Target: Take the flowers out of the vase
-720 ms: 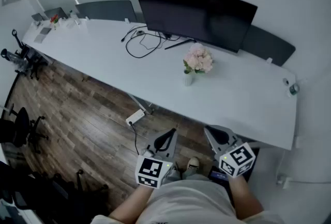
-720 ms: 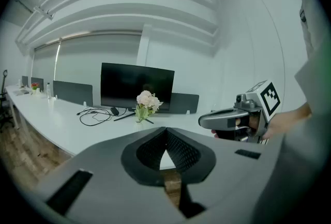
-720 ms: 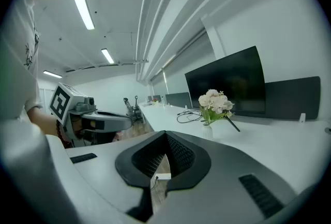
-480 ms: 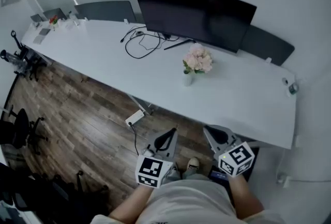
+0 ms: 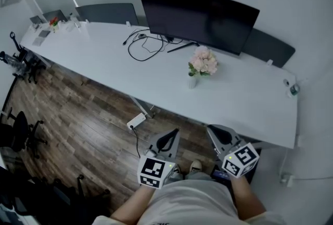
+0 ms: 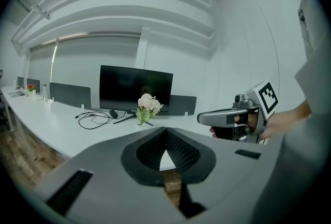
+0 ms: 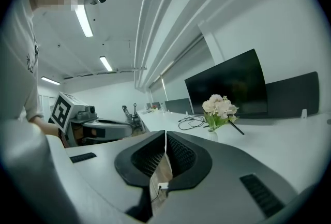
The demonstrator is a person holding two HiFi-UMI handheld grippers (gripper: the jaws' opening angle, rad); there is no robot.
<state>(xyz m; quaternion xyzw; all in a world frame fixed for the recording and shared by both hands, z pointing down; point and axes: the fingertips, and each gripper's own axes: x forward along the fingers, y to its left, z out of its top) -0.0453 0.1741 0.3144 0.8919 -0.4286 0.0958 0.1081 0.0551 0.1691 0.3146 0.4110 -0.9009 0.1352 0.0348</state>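
An office: long white desk [image 5: 250, 99], dark monitor [image 5: 200, 16], swivel chairs [image 5: 21, 125] alongside

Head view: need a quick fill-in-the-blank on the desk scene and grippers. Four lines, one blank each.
1. The pink flowers sit in a small white ____ on the desk.
2. Right behind them stands a dark ____.
3. Left of them a black ____ lies looped on the desk.
4. The left gripper and right gripper are both ____, holding nothing.

Missing words: vase; monitor; cable; shut.
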